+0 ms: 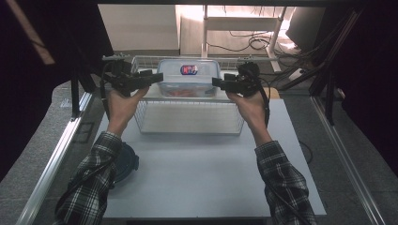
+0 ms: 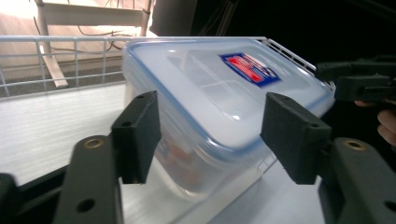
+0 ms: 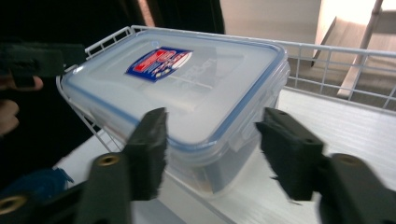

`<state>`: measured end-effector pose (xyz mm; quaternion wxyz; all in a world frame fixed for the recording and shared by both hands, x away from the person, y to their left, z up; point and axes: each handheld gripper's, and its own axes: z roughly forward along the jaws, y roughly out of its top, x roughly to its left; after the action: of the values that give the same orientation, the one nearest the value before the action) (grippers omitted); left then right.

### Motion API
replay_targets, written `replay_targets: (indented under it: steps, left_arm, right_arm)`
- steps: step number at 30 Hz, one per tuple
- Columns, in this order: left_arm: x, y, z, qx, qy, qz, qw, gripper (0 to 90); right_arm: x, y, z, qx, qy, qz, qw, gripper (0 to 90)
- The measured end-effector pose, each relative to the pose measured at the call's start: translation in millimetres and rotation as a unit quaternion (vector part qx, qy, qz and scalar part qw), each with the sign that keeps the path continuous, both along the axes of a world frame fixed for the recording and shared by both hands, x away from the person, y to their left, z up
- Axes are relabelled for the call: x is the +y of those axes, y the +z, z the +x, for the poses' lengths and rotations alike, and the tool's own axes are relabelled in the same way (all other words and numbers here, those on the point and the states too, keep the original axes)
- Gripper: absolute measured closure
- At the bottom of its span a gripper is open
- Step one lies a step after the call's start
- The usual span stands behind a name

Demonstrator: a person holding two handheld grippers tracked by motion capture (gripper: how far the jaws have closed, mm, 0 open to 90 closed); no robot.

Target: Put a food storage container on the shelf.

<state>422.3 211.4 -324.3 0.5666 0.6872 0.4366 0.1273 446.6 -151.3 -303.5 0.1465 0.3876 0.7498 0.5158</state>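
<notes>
While lidded, the plastic container's (image 1: 188,77) reddish contents blurred, unidentifiable

Standing apart, black tongs (image 3: 210,154) framing the near corner of a clear box (image 3: 187,93) with a blue-rimmed lid and a red-blue label (image 3: 159,63). Sitting inside a white wire basket (image 3: 336,65). Showing the other tongs (image 3: 32,60) at far left.

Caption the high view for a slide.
Two open tools, left tool and right tool, flank a lidded container in a wire basket.
</notes>
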Motion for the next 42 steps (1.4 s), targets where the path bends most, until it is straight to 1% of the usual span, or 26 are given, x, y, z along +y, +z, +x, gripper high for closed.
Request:
replay_targets:
  steps: [1,2,3,4,5,7,8,10,12,13,15,16,18,20,23,24,25,28,30,31,32,34,36,37,39,42]
  left_arm:
    - [-1.0,-0.4,-3.4,-0.001,-0.003,0.008,1.0000,34.6]
    - [-2.5,-1.7,-6.6,0.000,-0.007,0.013,0.9999,30.0]
    - [-3.8,-3.3,-9.8,0.001,-0.013,0.017,0.9998,30.0]
    - [-6.5,-6.6,-16.8,0.000,-0.020,0.029,0.9994,26.2]
    - [-6.5,-6.6,-16.8,0.000,-0.020,0.029,0.9994,25.0]
    - [-8.1,-10.3,-24.0,-0.002,-0.027,0.032,0.9991,23.5]
    - [-8.4,-12.3,-27.7,-0.002,-0.030,0.031,0.9991,21.6]
    - [-9.4,-17.0,-34.5,0.000,-0.037,0.031,0.9989,20.7]
    - [-10.4,-22.1,-41.4,-0.005,-0.044,0.039,0.9983,18.6]
    - [-11.4,-24.9,-44.9,-0.004,-0.048,0.046,0.9978,16.1]
    - [-13.3,-30.4,-51.7,-0.005,-0.056,0.056,0.9968,15.1]
    - [-14.4,-33.9,-55.7,-0.005,-0.060,0.059,0.9964,13.2]
    - [-15.7,-39.0,-60.9,-0.004,-0.067,0.056,0.9962,12.5]
    - [-17.6,-44.3,-66.7,-0.004,-0.074,0.057,0.9957,10.1]
    - [-20.6,-51.9,-75.6,-0.006,-0.081,0.057,0.9951,8.9]
    - [-23.0,-57.6,-81.8,-0.009,-0.085,0.057,0.9947,8.1]
    - [-23.0,-57.6,-81.8,-0.009,-0.085,0.057,0.9947,7.9]
    - [-27.0,-67.2,-90.9,-0.017,-0.087,0.068,0.9937,7.4]
    - [-29.8,-77.5,-99.6,-0.021,-0.088,0.081,0.9926,7.5]
    - [-29.8,-77.5,-99.6,-0.021,-0.088,0.081,0.9926,7.7]
    - [-30.3,-82.1,-103.1,-0.021,-0.091,0.082,0.9923,7.7]
    - [-31.0,-89.2,-109.4,-0.021,-0.091,0.082,0.9922,7.9]
    - [-31.5,-95.9,-115.7,-0.021,-0.091,0.083,0.9922,7.8]
    - [-32.2,-99.1,-118.9,-0.022,-0.088,0.078,0.9928,7.6]
    - [-32.0,-105.5,-126.6,-0.023,-0.091,0.083,0.9921,6.6]
    - [-31.8,-108.5,-132.5,-0.024,-0.089,0.082,0.9924,6.7]
  right_arm:
    - [-0.8,-1.0,-2.6,-0.010,0.004,-0.004,0.9999,34.2]
    - [-3.5,-2.4,-7.8,-0.023,0.010,-0.005,0.9997,29.0]
    - [-3.5,-2.4,-7.8,-0.023,0.010,-0.005,0.9997,29.0]
    - [-6.8,-3.6,-14.2,-0.028,0.020,-0.001,0.9994,24.5]
    - [-7.6,-4.1,-16.5,-0.029,0.023,-0.002,0.9993,22.2]
    - [-8.5,-4.9,-19.7,-0.030,0.027,-0.003,0.9992,20.1]
    - [-10.2,-6.8,-26.7,-0.035,0.033,-0.008,0.9988,16.3]
    - [-11.0,-8.0,-30.3,-0.038,0.035,-0.010,0.9986,14.7]
    - [-12.5,-11.0,-37.1,-0.039,0.040,-0.012,0.9983,12.4]
    - [-13.2,-14.9,-44.0,-0.039,0.045,-0.017,0.9981,10.4]
    - [-13.3,-17.2,-47.1,-0.040,0.046,-0.021,0.9979,9.9]
    - [-13.1,-23.0,-53.2,-0.038,0.056,-0.028,0.9973,8.1]
    - [-12.9,-25.1,-55.1,-0.036,0.059,-0.029,0.9972,7.5]
    - [-12.9,-33.3,-62.9,-0.032,0.070,-0.030,0.9966,6.2]
    - [-13.2,-38.8,-67.7,-0.031,0.075,-0.030,0.9962,5.4]
    - [-13.9,-43.6,-72.3,-0.031,0.079,-0.032,0.9959,4.7]
    - [-13.9,-43.6,-72.3,-0.031,0.079,-0.032,0.9959,4.7]
    - [-15.0,-51.1,-79.8,-0.031,0.083,-0.037,0.9954,4.0]
    - [-15.5,-58.7,-86.7,-0.039,0.089,-0.051,0.9940,3.3]
    - [-15.5,-58.7,-86.7,-0.039,0.089,-0.051,0.9940,3.3]
    - [-15.5,-60.6,-88.5,-0.040,0.090,-0.053,0.9937,3.0]
    - [-16.7,-68.6,-96.6,-0.046,0.097,-0.066,0.9920,2.0]
    - [-17.1,-70.6,-98.3,-0.046,0.100,-0.067,0.9917,1.5]
    - [-18.0,-73.8,-101.0,-0.048,0.107,-0.065,0.9909,1.0]
    - [-20.0,-79.5,-106.4,-0.043,0.113,-0.063,0.9907,0.6]
    - [-22.3,-84.6,-111.5,-0.040,0.116,-0.060,0.9907,0.2]
